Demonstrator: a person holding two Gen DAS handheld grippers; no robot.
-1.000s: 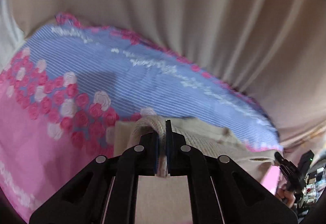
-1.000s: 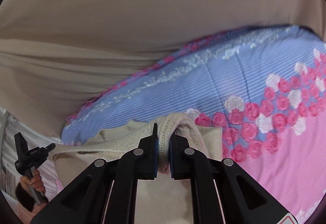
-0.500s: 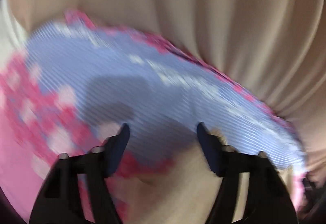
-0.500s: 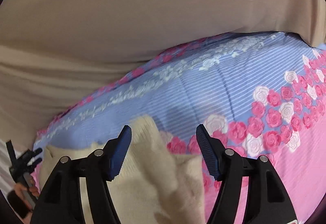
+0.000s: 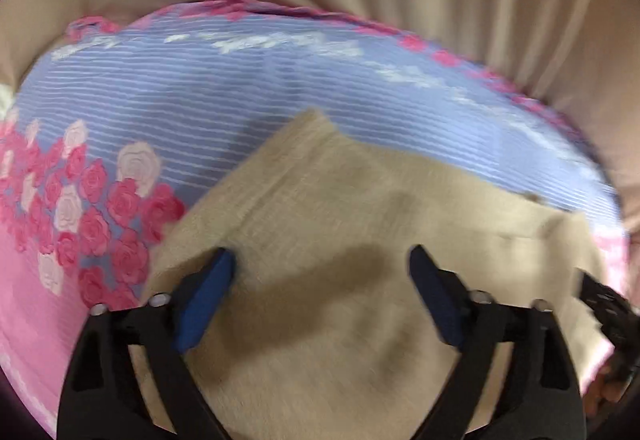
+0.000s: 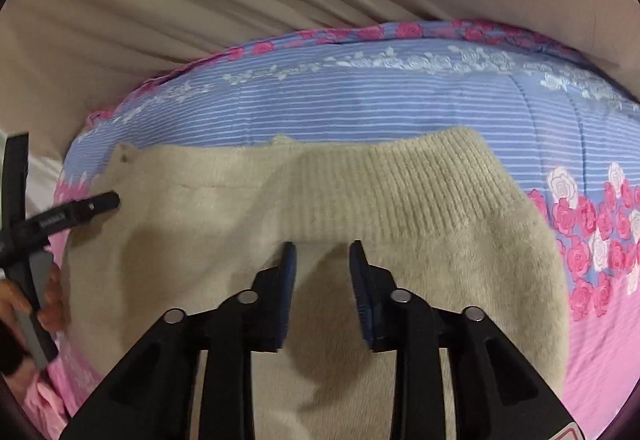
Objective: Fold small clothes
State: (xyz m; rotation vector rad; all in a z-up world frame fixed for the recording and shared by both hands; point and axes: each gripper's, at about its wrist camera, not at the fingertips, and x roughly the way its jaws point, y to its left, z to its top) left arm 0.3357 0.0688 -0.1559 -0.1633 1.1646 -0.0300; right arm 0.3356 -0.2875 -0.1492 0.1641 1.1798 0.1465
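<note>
Both tools have let go of the cream sweater (image 6: 400, 199), which they pinched one second ago. Left tool (image 5: 320, 260) is now spread wide above the fabric, and right tool (image 6: 322, 254) has its fingers a little apart, holding nothing. Now the sweater lies flat on the bed cover (image 6: 400, 103) with roses and blue stripes, its ribbed band turned to the far side. Left wrist view is blurred, and the sweater's near part is hidden behind the tools.
</note>
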